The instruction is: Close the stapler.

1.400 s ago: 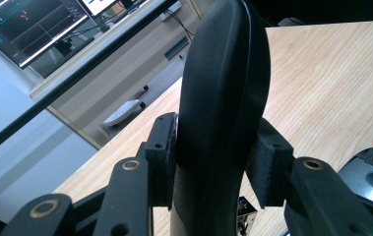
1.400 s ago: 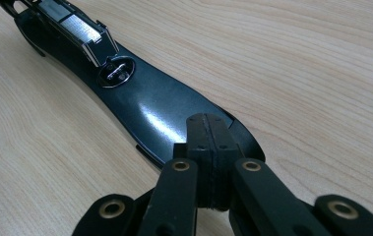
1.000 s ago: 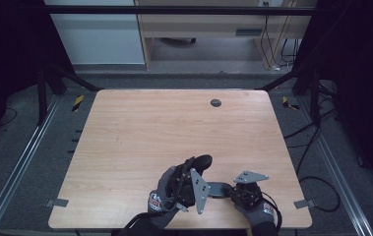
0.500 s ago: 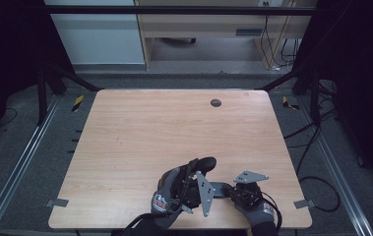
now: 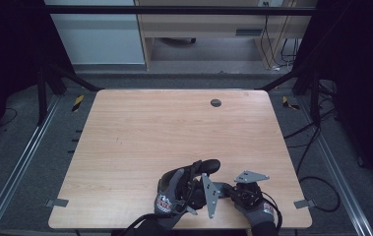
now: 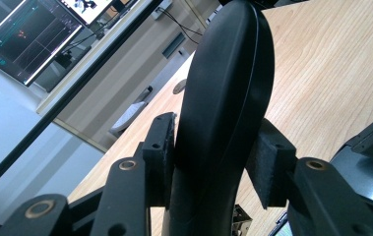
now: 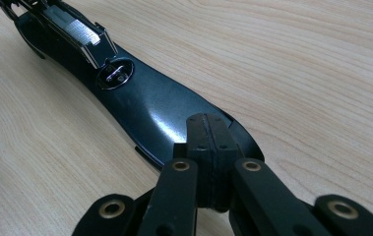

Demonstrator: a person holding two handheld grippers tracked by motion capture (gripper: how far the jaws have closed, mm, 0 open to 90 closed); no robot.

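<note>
The left tool (image 6: 217, 157) is clamping a glossy black stapler (image 6: 228, 73), or so it looks, one pad pressing on each flank of the body. The long body is running up and away toward 12 o'clock in the left gripper view. The right tool (image 7: 208, 132) is clenched with its pads meeting on nothing. Its tips are sitting against the rounded near end of the stapler (image 7: 144, 108), whose metal parts are lying toward 10 o'clock. On the counter (image 5: 149, 132) both gloved hands are working close together at 6 o'clock, by the near edge, with the stapler's rounded end poking out toward 1 o'clock from the left hand (image 5: 171, 196). I judge that the grasp is made and the stapler steadied. Any opening, pressing or placing is yet to be done.
</note>
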